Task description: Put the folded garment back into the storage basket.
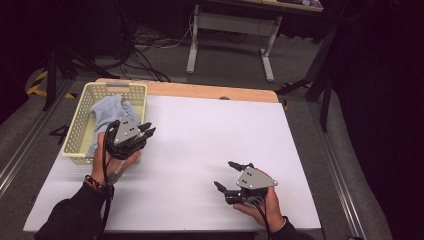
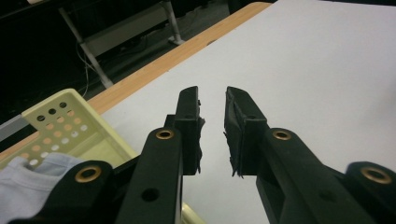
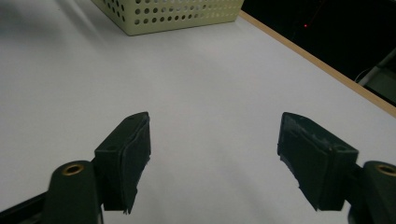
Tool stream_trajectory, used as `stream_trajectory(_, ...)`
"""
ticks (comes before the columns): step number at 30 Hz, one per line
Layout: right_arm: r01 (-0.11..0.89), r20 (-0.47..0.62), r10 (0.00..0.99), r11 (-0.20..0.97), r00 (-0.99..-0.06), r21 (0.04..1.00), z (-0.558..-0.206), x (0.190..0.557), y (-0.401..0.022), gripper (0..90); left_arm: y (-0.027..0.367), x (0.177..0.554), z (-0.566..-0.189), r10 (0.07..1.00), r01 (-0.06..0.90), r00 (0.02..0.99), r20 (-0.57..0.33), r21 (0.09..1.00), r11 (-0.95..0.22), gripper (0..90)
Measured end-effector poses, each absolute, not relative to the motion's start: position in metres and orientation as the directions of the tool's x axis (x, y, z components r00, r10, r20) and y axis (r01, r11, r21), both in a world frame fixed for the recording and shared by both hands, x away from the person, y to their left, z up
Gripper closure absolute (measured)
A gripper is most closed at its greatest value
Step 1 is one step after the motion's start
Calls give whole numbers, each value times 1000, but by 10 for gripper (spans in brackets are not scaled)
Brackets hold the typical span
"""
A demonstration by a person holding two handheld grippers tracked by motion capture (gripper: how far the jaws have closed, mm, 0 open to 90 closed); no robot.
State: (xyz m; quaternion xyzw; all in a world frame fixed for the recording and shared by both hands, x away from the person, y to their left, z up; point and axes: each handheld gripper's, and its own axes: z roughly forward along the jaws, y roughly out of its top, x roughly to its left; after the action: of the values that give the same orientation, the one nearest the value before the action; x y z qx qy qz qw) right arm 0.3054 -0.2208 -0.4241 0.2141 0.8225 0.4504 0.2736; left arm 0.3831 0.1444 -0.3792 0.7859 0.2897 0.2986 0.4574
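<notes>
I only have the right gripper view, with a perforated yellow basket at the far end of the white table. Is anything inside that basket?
Observer: Yes, a light blue cloth lies bunched in the basket.
Operator: Where is the left gripper?
Observer: In the high view the left gripper is beside the basket's right wall, with its tips over the white table.
Operator: Is it holding the cloth?
Observer: No. In the left gripper view its jaws stand slightly apart with nothing between them.
</notes>
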Motion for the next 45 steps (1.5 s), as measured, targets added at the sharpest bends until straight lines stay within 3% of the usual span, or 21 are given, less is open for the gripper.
stream_trajectory(5,117,-244,649,460,-721,880,-421,307,-227,255,141,377,-382,726,167,658,199,902,-398,661)
stream_trajectory(14,120,-248,649,467,-719,876,-421,308,-227,244,135,366,-384,717,123,665,210,916,-383,412)
stream_trajectory(25,123,-259,655,477,-710,870,-423,309,-226,227,129,349,-384,667,67,712,219,925,-374,184)
stream_trajectory(38,138,-270,682,480,-679,866,-423,308,-227,187,129,326,-386,634,30,739,227,929,-368,91)
stream_trajectory(45,147,-267,702,469,-660,871,-423,305,-230,169,133,316,-394,616,21,751,239,923,-383,85)
